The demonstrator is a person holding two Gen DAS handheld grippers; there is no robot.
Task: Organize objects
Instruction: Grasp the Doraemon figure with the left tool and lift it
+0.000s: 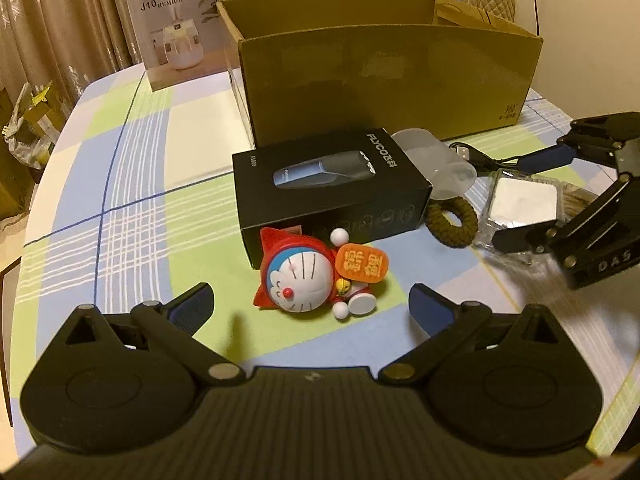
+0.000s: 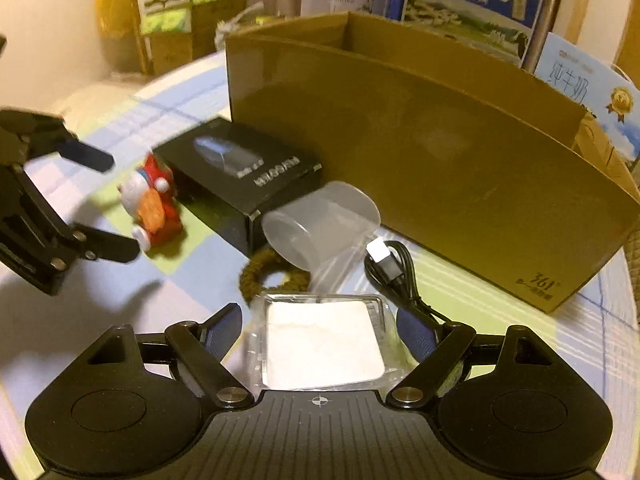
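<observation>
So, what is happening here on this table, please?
A person is tidying small things with two handheld grippers, probably into the open cardboard box. The right gripper is open around a clear packet with a white pad, not yet pressing it. The left gripper is open just in front of the toy cat figure, which lies against a black box. Nothing is held.

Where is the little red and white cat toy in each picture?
Left wrist view: the cat toy lies low in the middle, between the left gripper fingers, by the black box.
Right wrist view: the toy is at middle left, beside the same box.
Shared landmark: the cardboard box behind.
</observation>
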